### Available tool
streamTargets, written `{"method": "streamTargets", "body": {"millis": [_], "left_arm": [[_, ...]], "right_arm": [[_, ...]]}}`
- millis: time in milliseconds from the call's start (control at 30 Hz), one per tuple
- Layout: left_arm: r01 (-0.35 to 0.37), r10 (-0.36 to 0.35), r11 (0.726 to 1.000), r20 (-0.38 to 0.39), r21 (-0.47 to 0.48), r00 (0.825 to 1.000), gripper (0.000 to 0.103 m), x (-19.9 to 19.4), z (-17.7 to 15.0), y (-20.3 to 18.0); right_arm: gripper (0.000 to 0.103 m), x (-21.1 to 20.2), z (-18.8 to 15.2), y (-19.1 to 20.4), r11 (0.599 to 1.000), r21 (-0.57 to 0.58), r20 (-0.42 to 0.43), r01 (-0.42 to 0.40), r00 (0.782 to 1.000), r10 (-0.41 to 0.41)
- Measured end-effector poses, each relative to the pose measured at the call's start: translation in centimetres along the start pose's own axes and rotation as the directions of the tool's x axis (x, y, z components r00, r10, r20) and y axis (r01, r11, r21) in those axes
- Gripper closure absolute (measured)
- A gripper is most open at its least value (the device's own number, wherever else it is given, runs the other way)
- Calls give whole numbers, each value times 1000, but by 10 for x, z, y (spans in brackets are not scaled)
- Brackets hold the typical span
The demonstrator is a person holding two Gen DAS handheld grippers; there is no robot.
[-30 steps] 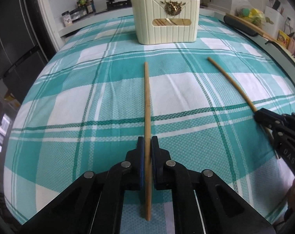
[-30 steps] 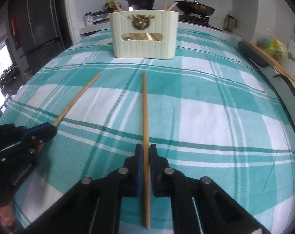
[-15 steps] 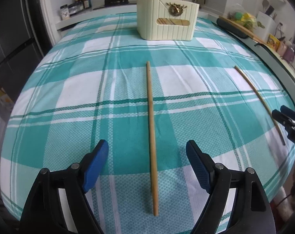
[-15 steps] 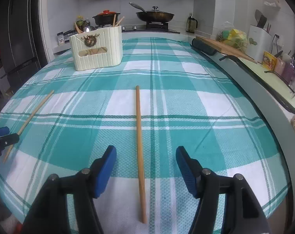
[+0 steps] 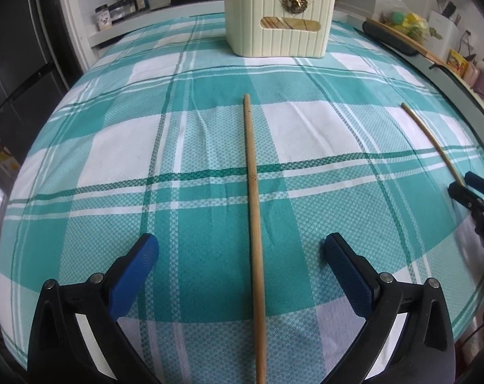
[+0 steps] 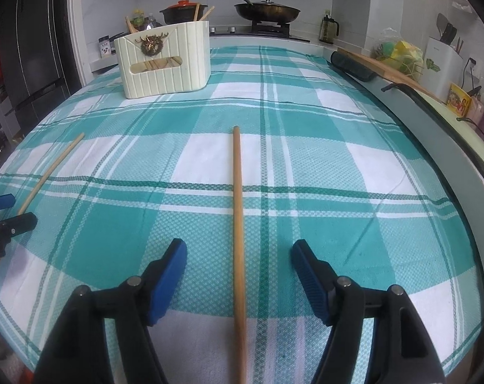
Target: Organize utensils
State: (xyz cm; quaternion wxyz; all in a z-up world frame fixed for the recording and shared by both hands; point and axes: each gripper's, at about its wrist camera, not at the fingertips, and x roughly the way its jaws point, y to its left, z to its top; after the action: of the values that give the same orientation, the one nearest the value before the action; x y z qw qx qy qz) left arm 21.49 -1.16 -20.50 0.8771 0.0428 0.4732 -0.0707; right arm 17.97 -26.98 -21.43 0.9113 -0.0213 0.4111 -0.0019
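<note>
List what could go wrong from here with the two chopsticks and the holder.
1. Both grippers have just been opening: the left gripper and right gripper each straddle a chopstick lying loose on the tablecloth, so a nudge could roll it.
2. The left chopstick and right chopstick are thin and flat on the cloth; closing pads might snag fabric or miss.
3. The cream holder already has utensils sticking out; inserting more might catch on them.

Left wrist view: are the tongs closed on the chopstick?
No, the left tongs stand wide open, and the chopstick lies free on the cloth between them.
</note>
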Motion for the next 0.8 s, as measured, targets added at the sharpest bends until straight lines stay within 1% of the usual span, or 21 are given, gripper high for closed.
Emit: {"method": "streamTargets", "body": {"millis": [800], "left_arm": [[2, -2, 1000, 9, -4, 1000, 1, 0, -1, 0]], "right_arm": [[31, 0, -2, 3, 1000, -5, 14, 9, 1000, -9]]}}
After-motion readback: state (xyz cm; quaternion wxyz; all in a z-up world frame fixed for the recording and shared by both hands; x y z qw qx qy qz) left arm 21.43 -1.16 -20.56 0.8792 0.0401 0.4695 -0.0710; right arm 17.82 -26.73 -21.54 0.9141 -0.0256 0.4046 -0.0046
